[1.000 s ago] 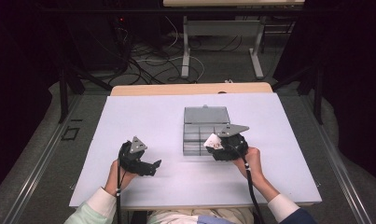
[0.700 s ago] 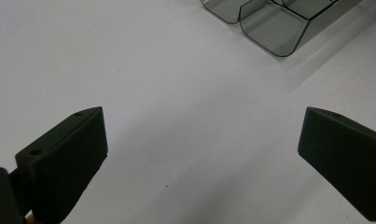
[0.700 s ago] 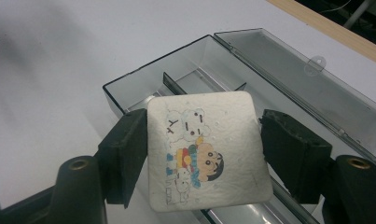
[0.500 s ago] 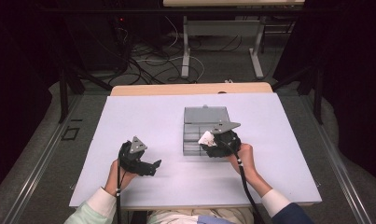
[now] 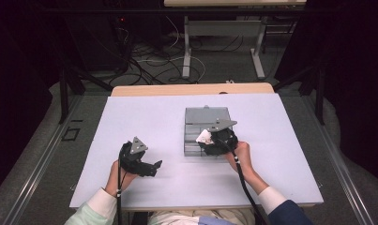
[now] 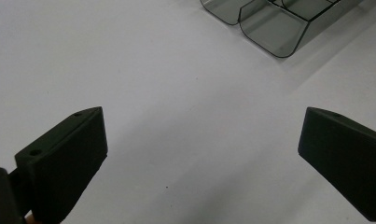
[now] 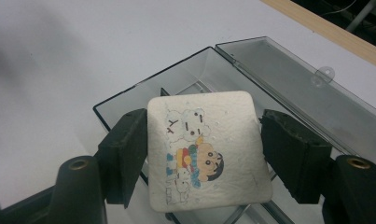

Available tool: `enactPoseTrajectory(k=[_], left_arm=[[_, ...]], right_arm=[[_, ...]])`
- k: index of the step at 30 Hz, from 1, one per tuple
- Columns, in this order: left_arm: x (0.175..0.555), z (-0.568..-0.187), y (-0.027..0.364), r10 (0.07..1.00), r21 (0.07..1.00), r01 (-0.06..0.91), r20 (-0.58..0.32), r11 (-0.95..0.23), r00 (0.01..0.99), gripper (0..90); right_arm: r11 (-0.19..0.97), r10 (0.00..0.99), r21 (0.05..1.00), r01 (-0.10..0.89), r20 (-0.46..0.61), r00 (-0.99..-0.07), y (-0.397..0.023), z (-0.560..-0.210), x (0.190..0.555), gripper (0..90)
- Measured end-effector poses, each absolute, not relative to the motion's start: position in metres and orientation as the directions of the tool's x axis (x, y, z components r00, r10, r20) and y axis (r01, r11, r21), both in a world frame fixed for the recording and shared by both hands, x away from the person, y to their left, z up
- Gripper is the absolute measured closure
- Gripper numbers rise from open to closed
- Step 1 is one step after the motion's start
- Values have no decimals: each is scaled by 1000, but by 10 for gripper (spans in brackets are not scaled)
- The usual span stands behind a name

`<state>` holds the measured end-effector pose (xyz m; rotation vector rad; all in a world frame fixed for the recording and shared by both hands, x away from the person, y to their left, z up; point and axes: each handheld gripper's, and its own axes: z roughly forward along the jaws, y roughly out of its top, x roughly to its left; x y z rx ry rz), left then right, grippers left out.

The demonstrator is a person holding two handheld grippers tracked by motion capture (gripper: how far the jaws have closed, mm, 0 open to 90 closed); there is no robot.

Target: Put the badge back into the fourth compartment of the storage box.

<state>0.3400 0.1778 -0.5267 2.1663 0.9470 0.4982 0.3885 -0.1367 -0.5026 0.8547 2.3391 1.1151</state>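
Cartoon tile clamped in right hand-held gripper above open box.

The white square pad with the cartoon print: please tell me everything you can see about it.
The white square pad has rounded corners and a soft, slightly pebbled surface that looks like compressed cloth or foam. It bears a colourful cartoon child beside white bear-like figures. The right tool holds it by two opposite edges, printed face toward that camera, above the open smoky plastic box. In the high view it appears as a small white patch over the box.
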Motion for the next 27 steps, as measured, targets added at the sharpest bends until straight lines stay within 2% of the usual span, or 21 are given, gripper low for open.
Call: enactPoseTrajectory(k=[27], left_arm=[[341,-527,178,750,737,478,60,-479,659,11]], right_arm=[[497,637,794,351,-59,-769,-119,-517,409,327]])
